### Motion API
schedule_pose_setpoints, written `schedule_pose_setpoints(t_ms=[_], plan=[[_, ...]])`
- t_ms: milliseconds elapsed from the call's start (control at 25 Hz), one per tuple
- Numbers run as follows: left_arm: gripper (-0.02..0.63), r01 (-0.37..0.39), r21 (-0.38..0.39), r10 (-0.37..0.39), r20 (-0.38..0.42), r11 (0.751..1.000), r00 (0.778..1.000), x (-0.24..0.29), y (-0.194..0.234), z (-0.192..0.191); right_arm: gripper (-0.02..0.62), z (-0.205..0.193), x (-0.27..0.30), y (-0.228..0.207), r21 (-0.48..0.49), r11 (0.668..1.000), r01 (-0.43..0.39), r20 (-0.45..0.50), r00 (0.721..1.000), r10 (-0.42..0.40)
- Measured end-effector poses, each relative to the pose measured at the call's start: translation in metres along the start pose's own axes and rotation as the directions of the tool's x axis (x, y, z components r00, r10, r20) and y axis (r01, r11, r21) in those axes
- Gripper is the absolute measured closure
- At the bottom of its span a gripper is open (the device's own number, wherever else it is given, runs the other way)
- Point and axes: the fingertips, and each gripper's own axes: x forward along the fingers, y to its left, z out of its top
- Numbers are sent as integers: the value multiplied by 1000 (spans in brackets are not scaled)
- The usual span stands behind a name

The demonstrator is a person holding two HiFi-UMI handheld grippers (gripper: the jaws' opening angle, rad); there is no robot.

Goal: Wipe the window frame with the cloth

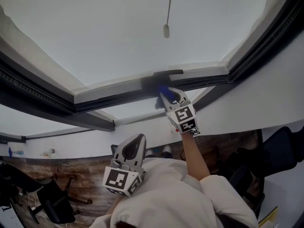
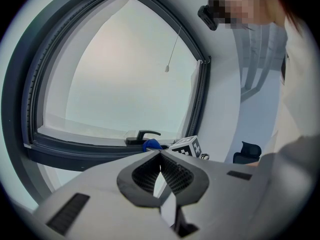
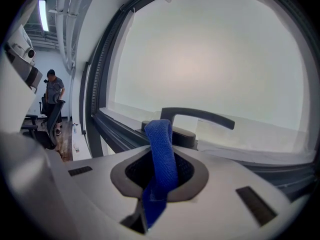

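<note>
My right gripper (image 1: 166, 95) is shut on a blue cloth (image 3: 161, 156), raised up to the dark window frame (image 1: 114, 99) just below its black handle (image 1: 167, 73). In the right gripper view the cloth's folded end sticks up between the jaws close to the handle (image 3: 197, 116); whether it touches the frame I cannot tell. My left gripper (image 1: 136, 139) hangs lower, near my chest, shut with nothing between its jaws. From the left gripper view the blue cloth (image 2: 150, 144) and the right gripper's marker cube (image 2: 189, 147) show at the lower frame rail (image 2: 80, 149).
A pull cord (image 1: 167, 18) hangs in front of the pane. A white sill (image 1: 237, 108) runs under the window. Dark office chairs (image 1: 52, 198) stand on the wooden floor below. A person (image 3: 52, 91) stands far off on the left in the right gripper view.
</note>
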Motion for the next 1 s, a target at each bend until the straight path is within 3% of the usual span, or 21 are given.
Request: schedule_pose_setpoints(t_ms=[400, 1000], plan=[[597, 8, 2, -8, 1, 1000, 1000, 11, -6, 2, 541, 0, -1, -2, -7, 1000, -26, 1, 1000, 26], [597, 27, -1, -27, 0, 1000, 1000, 23, -14, 2, 541, -7, -12, -24, 10, 1000, 10, 0, 1000, -10]])
